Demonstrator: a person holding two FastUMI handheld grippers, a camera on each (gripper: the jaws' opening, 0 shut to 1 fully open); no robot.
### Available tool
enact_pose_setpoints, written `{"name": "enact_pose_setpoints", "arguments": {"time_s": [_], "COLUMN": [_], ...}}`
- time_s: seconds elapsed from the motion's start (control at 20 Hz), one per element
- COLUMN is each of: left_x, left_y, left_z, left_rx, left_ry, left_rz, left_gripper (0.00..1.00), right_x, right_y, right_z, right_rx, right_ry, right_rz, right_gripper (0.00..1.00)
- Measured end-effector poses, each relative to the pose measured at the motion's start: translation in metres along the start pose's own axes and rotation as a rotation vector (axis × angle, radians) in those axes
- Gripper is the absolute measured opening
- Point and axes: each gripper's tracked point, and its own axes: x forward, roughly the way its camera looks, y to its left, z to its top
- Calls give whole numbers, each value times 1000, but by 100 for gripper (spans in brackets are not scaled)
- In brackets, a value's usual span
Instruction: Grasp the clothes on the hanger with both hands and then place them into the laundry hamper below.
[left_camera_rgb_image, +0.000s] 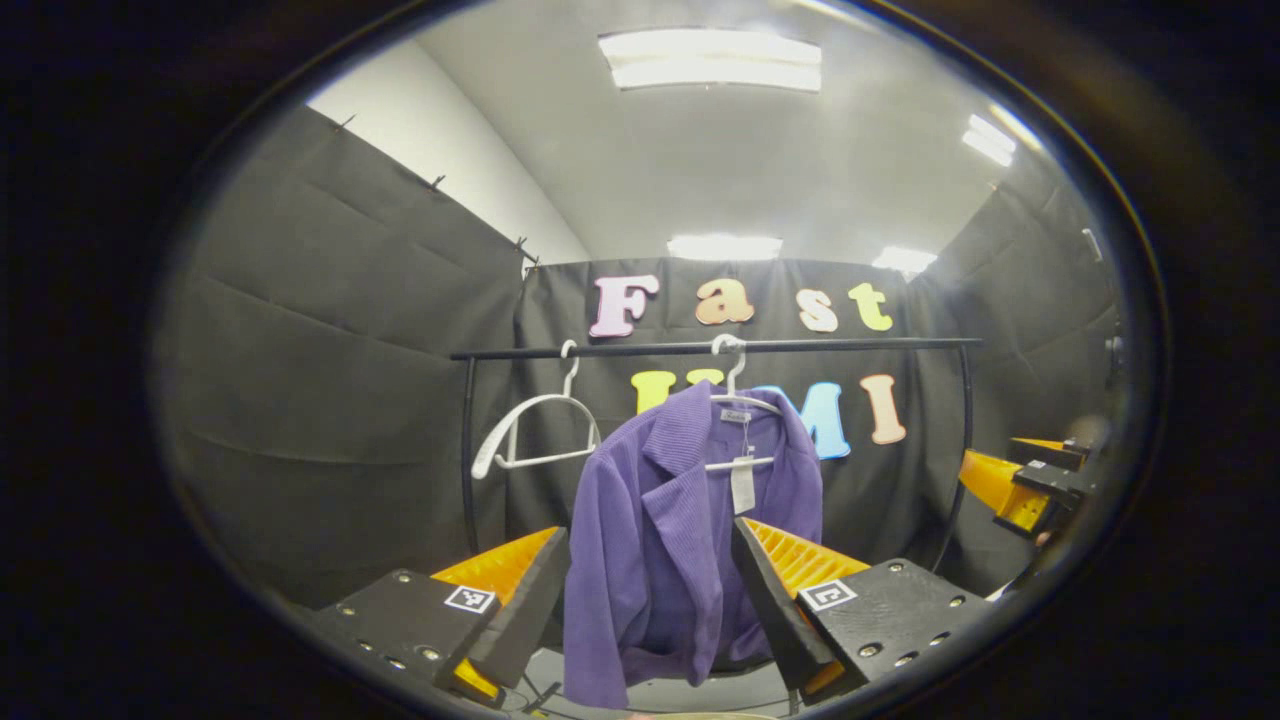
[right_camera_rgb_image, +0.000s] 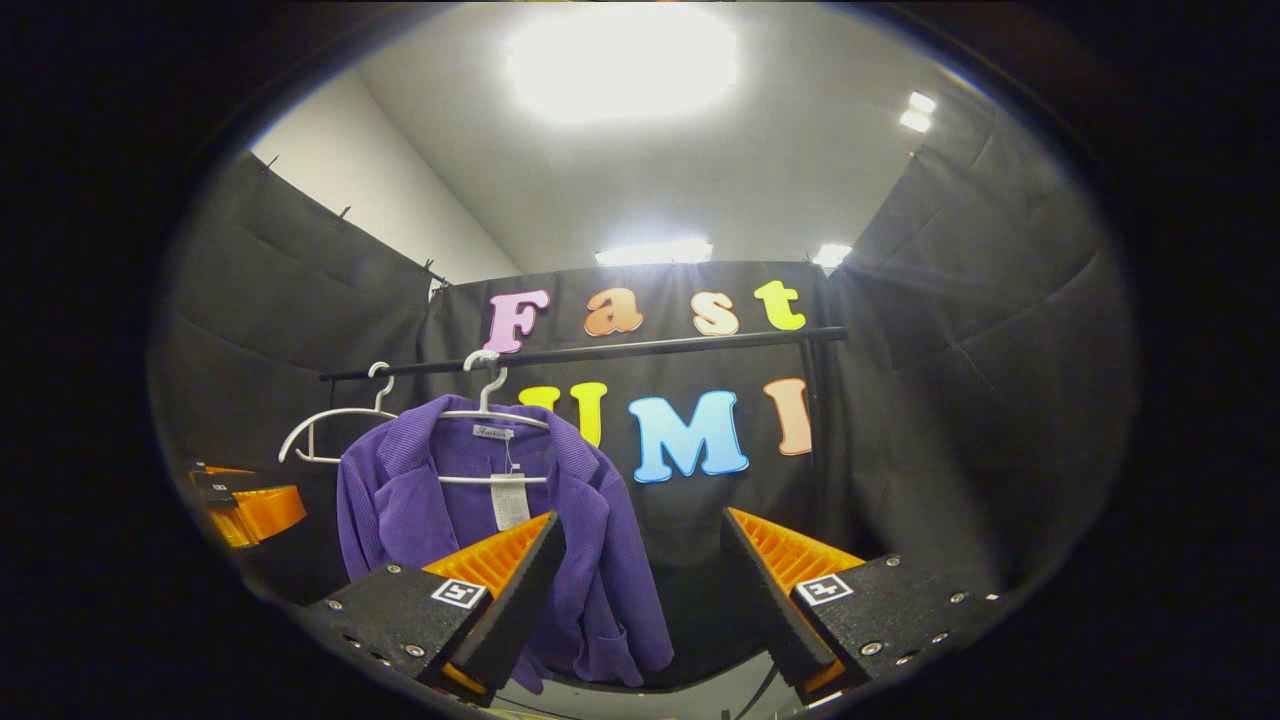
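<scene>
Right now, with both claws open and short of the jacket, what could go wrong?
1. The purple jacket hangs open on its white hanger; a pull could drag the hanger off the rail.
2. The empty hanger hangs close beside it and may snag.
3. The left claw might grab just one front panel.

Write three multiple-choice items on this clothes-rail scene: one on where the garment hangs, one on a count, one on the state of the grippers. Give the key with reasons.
1. Where does the purple jacket hang?
A. On the white hanger nearer the middle of the rail
B. On the hanger at the rail's left end
C. Straight over the rail

2. How many white hangers are on the rail?
A. One
B. Two
C. Four

3. How do the left gripper and right gripper stand?
A. Both shut on the jacket
B. One shut on a hanger
C. Both open, holding nothing

Key: 1 A, the empty hanger is to its left. 2 B, one bare, one carrying the jacket. 3 C, each pair of fingers is spread wide with nothing between them.
</scene>
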Motion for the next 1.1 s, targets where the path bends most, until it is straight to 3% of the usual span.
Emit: {"name": "enact_pose_setpoints", "arguments": {"time_s": [0.5, 1.1], "left_x": [108, 215], "left_y": [-54, -61], "left_z": [-32, -83], "left_rx": [-1, 18], "left_ry": [7, 32], "left_rz": [-3, 138], "left_gripper": [94, 93], "right_x": [88, 179], "right_y": [23, 63], "right_z": [-18, -71], "right_rx": [27, 108], "right_ry": [-2, 90], "right_rz": [107, 214], "right_gripper": [96, 95]}}
